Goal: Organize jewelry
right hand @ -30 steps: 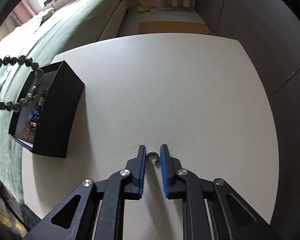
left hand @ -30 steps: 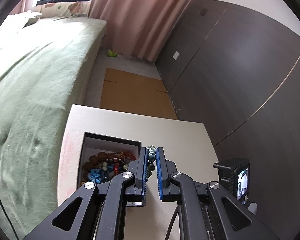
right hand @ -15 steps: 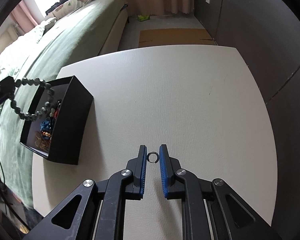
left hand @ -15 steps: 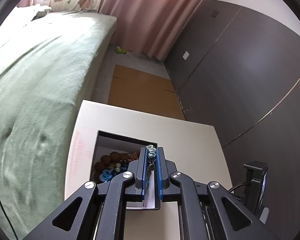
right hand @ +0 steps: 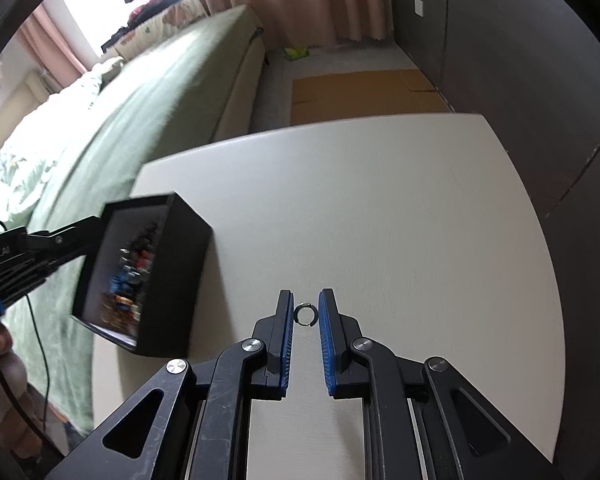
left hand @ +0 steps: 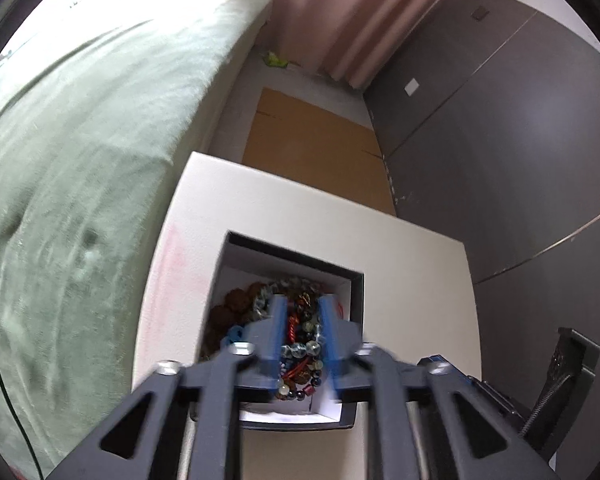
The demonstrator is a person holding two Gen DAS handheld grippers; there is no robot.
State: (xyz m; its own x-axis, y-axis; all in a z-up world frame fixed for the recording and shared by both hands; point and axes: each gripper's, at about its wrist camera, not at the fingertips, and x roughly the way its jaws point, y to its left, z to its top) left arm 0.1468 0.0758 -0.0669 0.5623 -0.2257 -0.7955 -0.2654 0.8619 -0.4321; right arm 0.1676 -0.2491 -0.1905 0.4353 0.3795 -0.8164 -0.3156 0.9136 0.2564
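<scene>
A black jewelry box (left hand: pixel 356 280) with a white lining stands on the white table (left hand: pixel 300 216), filled with several bead bracelets (left hand: pixel 300 344). My left gripper (left hand: pixel 302 300) hovers just over the box, jaws opening, and its pads press on nothing; the beads lie below the gap. In the right wrist view the same box (right hand: pixel 180 272) sits at the left, with the left gripper's fingers (right hand: pixel 76 236) reaching over it. My right gripper (right hand: pixel 306 296) is shut on a small silver ring (right hand: pixel 306 315), held above the table (right hand: pixel 380 220).
A green-covered bed (left hand: pixel 80 120) runs along the table's left side. A dark cabinet wall (left hand: pixel 500 140) stands to the right. Flat cardboard (left hand: pixel 312 152) lies on the floor beyond the table, before pink curtains (left hand: pixel 340 20).
The left gripper sank toward the box and its jaws parted; the dark bead bracelet it pinched has left them. The right gripper rose slightly, still pinching the ring.
</scene>
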